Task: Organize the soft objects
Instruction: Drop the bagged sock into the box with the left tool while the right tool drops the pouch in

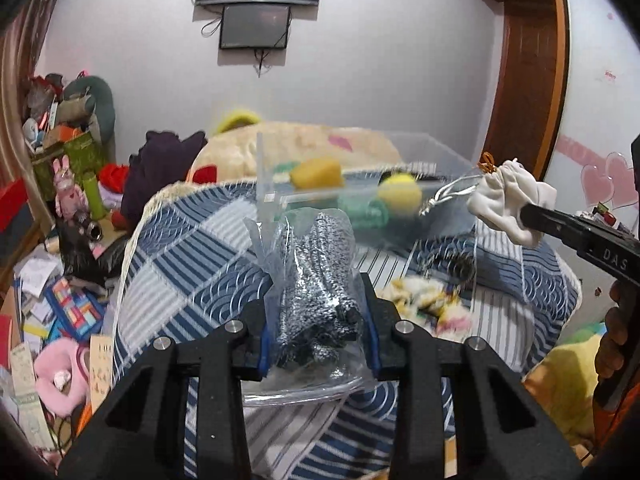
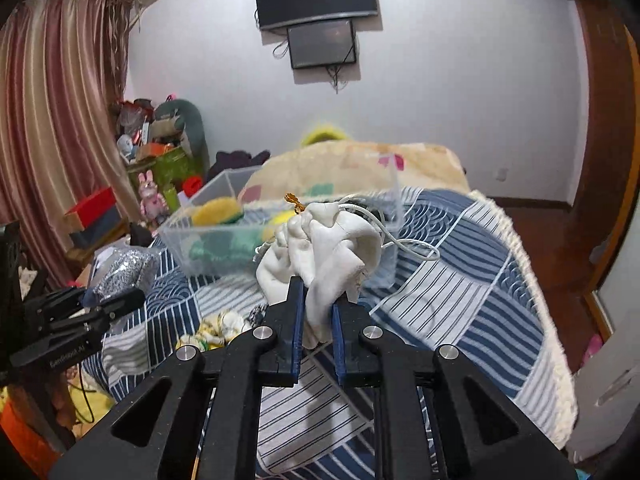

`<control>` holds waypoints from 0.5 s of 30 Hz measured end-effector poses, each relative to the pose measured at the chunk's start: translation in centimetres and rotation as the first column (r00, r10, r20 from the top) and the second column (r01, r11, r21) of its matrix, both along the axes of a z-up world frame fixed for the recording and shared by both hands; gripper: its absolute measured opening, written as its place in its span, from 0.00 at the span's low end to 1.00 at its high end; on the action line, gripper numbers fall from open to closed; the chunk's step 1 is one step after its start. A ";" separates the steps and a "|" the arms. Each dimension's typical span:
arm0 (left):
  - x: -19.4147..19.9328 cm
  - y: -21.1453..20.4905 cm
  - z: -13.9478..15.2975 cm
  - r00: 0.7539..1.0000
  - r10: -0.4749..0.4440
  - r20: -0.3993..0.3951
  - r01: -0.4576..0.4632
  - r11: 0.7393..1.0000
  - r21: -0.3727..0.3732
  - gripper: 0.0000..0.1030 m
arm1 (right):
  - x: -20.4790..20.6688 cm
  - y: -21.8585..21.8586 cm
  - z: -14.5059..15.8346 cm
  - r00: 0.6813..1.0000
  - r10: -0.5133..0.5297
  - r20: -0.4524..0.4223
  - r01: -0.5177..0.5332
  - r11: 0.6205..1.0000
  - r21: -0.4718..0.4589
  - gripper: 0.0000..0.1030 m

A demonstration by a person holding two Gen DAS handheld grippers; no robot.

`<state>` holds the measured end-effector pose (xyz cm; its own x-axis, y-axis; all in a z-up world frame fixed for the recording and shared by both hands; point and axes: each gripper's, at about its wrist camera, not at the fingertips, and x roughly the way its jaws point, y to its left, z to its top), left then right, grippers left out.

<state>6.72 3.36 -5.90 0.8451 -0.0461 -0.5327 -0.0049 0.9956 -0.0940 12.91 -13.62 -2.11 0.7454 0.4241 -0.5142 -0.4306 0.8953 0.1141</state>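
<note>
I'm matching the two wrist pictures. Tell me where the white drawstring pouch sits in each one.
Left wrist view: white drawstring pouch at the right edge, pinched in the right tongs above the bed.
Right wrist view: pouch at centre, clamped between the tongs' blue pads.
Shared landmark: the clear plastic bin just beyond it.

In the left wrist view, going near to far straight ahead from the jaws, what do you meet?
Left gripper → bagged speckled knit bundle clamped in its jaws → clear plastic bin holding yellow and green soft items → cream patterned blanket → wall-mounted screens.
</note>
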 end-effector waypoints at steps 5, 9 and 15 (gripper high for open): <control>1.4 -0.1 2.1 0.999 -0.022 0.040 0.022 1.000 -0.001 0.34 | 0.1 -0.2 1.8 0.999 -0.010 0.052 0.010 1.000 0.009 0.11; 2.3 -0.1 3.5 0.997 -0.023 0.073 0.022 1.000 0.009 0.34 | 0.7 0.1 2.8 0.996 -0.013 0.085 0.012 1.000 0.010 0.11; 4.6 -0.5 5.1 0.994 -0.044 0.096 0.042 0.999 0.015 0.34 | 1.7 0.9 3.8 0.992 -0.014 0.127 0.015 1.000 -0.005 0.11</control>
